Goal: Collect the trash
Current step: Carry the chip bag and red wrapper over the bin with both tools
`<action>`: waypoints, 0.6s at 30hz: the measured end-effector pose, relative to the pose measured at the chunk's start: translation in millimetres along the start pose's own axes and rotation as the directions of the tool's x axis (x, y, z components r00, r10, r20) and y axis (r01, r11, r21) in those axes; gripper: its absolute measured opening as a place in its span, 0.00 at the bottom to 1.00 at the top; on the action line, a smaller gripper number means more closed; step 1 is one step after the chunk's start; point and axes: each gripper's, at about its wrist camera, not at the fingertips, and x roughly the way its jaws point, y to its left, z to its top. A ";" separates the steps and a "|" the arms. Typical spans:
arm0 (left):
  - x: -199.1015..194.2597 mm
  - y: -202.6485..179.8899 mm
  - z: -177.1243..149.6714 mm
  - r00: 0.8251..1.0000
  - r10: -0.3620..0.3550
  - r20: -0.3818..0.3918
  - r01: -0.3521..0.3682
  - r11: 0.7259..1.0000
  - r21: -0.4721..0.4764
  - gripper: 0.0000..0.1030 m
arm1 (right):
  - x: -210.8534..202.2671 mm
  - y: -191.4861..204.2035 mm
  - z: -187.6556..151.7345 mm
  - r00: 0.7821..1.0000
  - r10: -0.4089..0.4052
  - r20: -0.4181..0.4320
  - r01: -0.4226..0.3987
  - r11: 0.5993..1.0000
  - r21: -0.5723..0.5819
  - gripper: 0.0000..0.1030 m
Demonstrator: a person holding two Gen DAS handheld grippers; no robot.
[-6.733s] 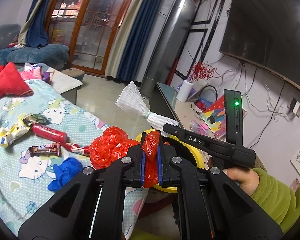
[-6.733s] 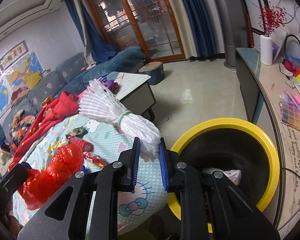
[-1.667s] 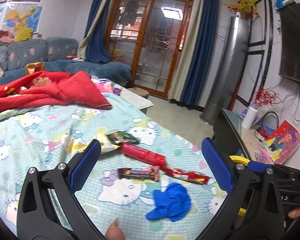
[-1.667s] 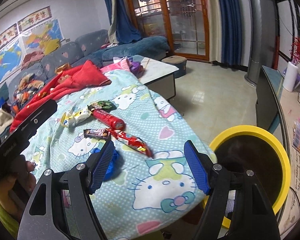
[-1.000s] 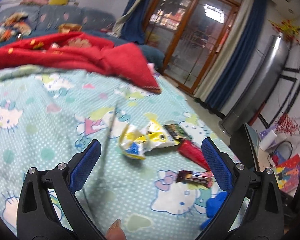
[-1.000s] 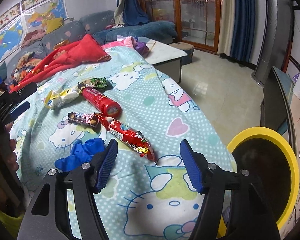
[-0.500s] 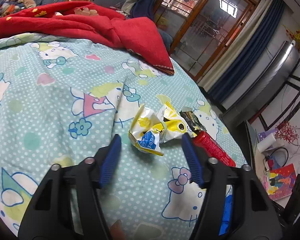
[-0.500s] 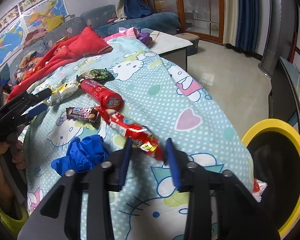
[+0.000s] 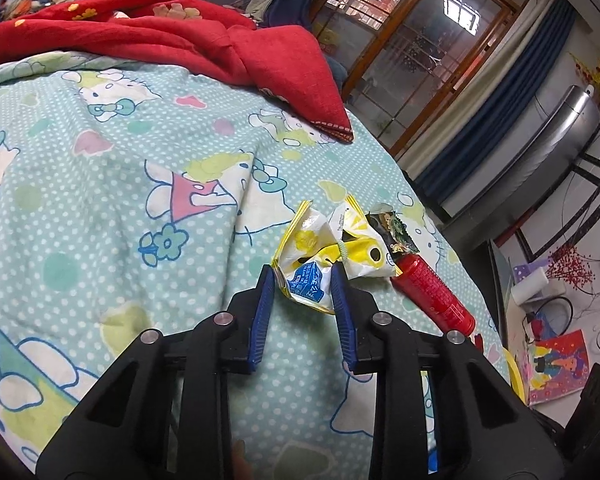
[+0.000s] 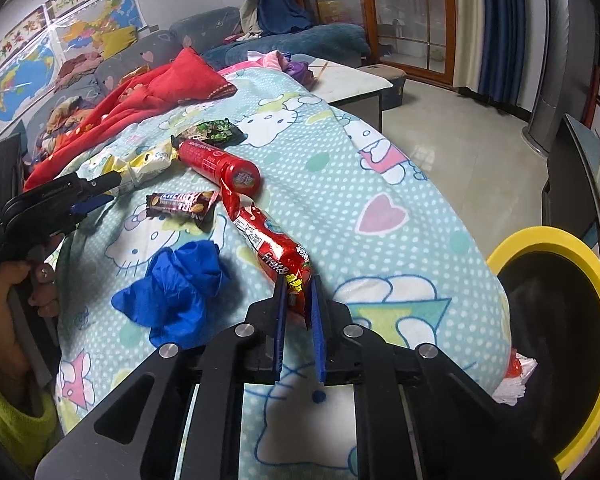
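We are closing our left tongs point(image 9: 303, 280) around the crumpled yellow-and-white foil wrapper point(image 9: 320, 256) lying on the teal cartoon-print bedspread point(image 9: 100, 208), their pads touching its blue corner; our right tongs point(image 10: 298, 300) are clenching the near end of the long red glossy snack packet point(image 10: 274, 246); the yellow-rimmed black bin point(image 10: 556, 308) is standing just right of them.

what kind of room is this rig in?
Most likely a home living room: a sofa under wall maps, a cartoon-print blanket strewn with wrappers, and a yellow-rimmed trash bin on the tiled floor.
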 end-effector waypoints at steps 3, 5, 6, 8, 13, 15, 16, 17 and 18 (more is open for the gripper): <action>-6.7 1.3 -2.2 1.000 -0.003 0.014 0.003 1.000 -0.004 0.21 | -3.2 -3.6 -2.3 1.000 0.002 -0.003 -0.002 1.000 0.008 0.10; -13.3 3.0 -3.0 1.000 -0.008 0.027 0.008 1.000 -0.012 0.20 | -8.4 -5.3 -5.4 1.000 0.008 -0.004 -0.008 1.000 0.014 0.10; -16.8 4.1 -3.6 0.999 -0.013 0.033 0.013 1.000 -0.015 0.20 | -11.3 -6.0 -6.2 1.000 0.010 -0.001 -0.010 1.000 0.017 0.10; -23.0 4.4 -4.1 0.999 -0.017 0.044 0.018 1.000 -0.017 0.20 | -16.5 -7.1 -6.8 1.000 0.015 0.006 -0.015 1.000 0.024 0.10; -38.7 -0.4 -2.3 0.997 -0.035 0.072 0.035 0.999 -0.004 0.20 | -27.1 -9.4 -5.4 0.999 0.030 0.024 -0.032 0.998 0.045 0.09; -47.8 -6.6 -2.1 0.995 -0.042 0.090 0.040 0.999 0.021 0.20 | -30.9 -9.5 -4.3 0.999 0.033 0.032 -0.034 0.998 0.051 0.09; -51.0 -9.6 -1.9 0.994 -0.046 0.096 0.044 0.999 0.030 0.20 | -33.3 -9.3 -4.0 0.999 0.033 0.037 -0.035 0.998 0.051 0.09; -56.1 -14.2 -1.8 0.993 -0.057 0.104 0.053 0.998 0.042 0.20 | -34.5 -9.3 -3.2 0.999 0.032 0.040 -0.034 0.998 0.051 0.09; -59.2 -17.5 -1.7 0.992 -0.065 0.107 0.060 0.997 0.051 0.20 | -36.7 -9.2 -2.7 0.998 0.032 0.045 -0.035 0.998 0.052 0.09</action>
